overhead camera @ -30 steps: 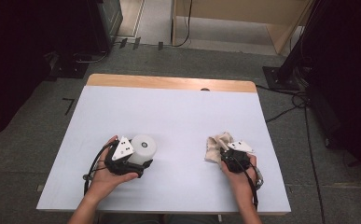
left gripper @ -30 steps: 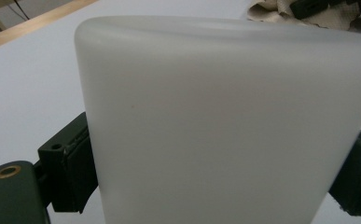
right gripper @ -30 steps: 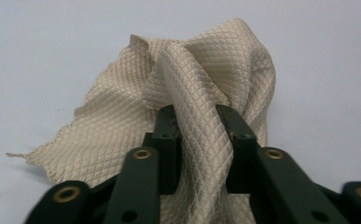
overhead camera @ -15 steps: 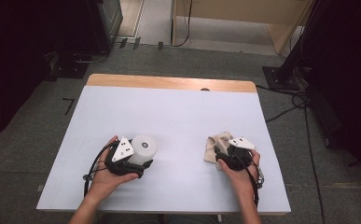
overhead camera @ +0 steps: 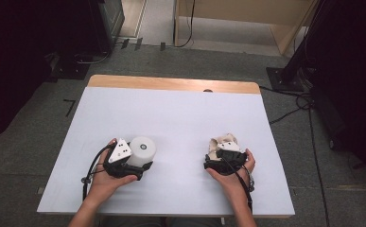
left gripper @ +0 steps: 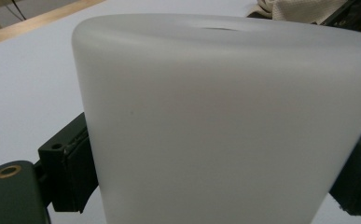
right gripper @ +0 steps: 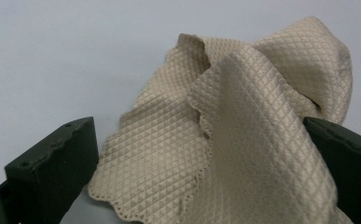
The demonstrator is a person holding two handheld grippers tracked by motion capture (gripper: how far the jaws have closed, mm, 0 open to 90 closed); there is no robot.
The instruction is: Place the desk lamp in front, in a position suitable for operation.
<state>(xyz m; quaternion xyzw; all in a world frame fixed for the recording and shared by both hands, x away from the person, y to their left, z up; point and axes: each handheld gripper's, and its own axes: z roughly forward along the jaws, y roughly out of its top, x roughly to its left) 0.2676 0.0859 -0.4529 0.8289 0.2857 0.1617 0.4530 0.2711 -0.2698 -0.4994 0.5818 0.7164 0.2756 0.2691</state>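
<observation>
A white frosted cylinder [overhead camera: 142, 149] [left gripper: 215, 121] stands upright on the white table [overhead camera: 171, 109] at the near left. My left gripper [overhead camera: 140, 157] [left gripper: 215, 158] is shut on it, a black pad pressed to each side. At the near right lies a crumpled beige quilted cloth [overhead camera: 221, 141] [right gripper: 243, 116]. My right gripper [overhead camera: 222, 151] [right gripper: 199, 130] points at it. Its jaws have just been opening and now stand wide, with the cloth loose between them. The left pad is clear of the fabric, and a fold drapes against the right pad.
A wooden strip [overhead camera: 171, 84] with a small dark hole [overhead camera: 207, 90] runs along the table's far edge. Black stands and cables [overhead camera: 294, 101] sit on the grey floor around the table. Bare white table stretches between and beyond the two hands.
The right gripper's jaws have opened and let go of the cloth, and that hand has shifted a little to the left. The left hand and the cylinder have not moved.
</observation>
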